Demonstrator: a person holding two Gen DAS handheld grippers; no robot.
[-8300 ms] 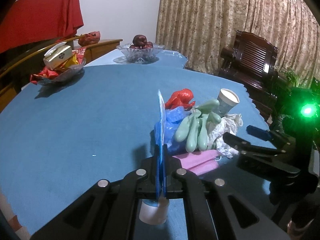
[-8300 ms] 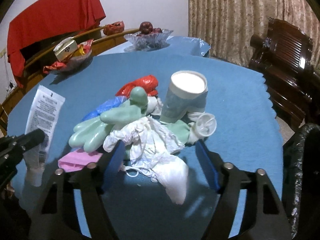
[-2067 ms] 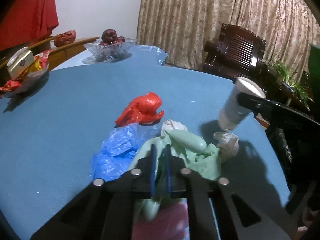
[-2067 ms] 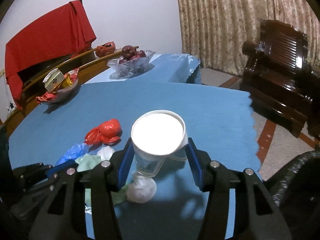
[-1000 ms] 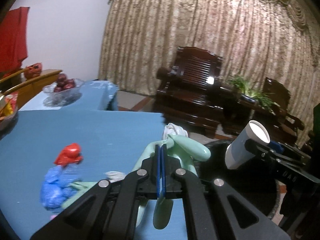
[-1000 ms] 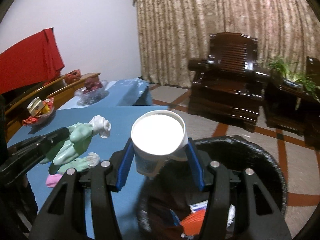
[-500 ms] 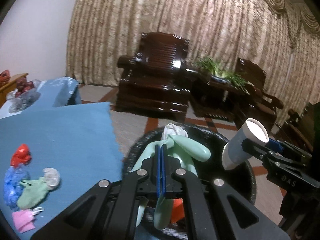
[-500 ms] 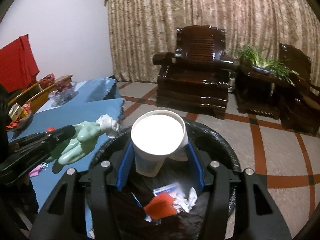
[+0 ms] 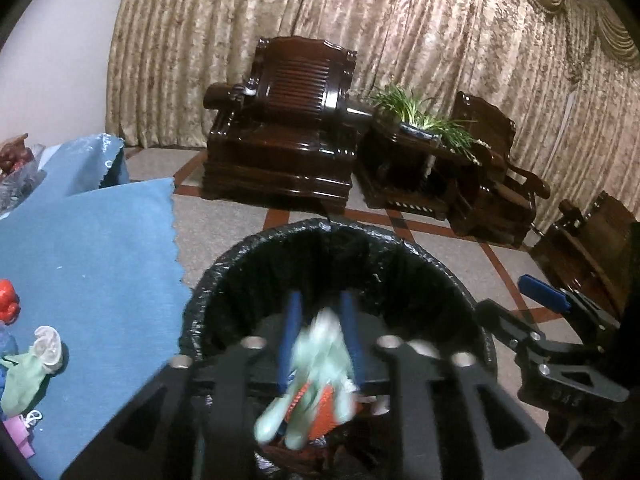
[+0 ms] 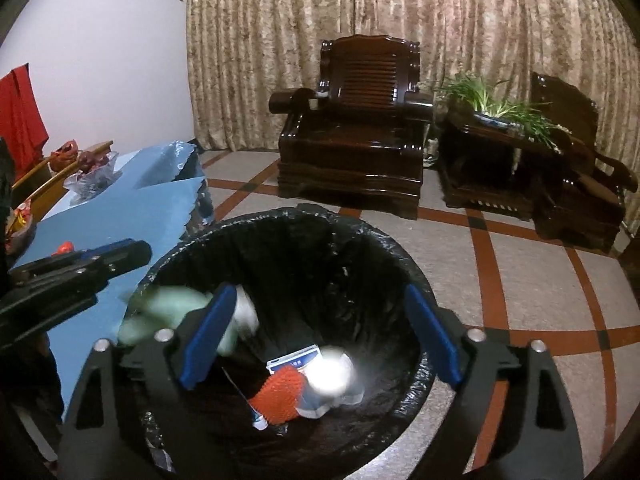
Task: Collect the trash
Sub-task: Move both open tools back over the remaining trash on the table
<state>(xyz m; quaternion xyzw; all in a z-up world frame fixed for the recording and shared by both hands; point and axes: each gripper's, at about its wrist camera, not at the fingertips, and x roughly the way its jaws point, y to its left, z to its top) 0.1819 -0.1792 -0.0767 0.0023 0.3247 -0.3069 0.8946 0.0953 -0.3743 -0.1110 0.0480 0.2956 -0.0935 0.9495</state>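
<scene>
Hanging over black-lined bin (image 10: 416, 280) on tiled floor (image 10: 520, 272): both grippers just opening, empty; blue-clothed table (image 9: 92, 248) beside.

Dark carved wooden armchair (image 10: 356, 148) before patterned beige curtains (image 10: 400, 20); potted grass-like plant (image 10: 500, 110) on side table; tiled floor (image 10: 520, 280) with red-brown stripes; possibly fruit in glass bowl (image 10: 90, 178), far left.

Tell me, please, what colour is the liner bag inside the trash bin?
Black and glossy. The liner bag shows best in the right wrist view, wrapped over the bin's rim.
</scene>
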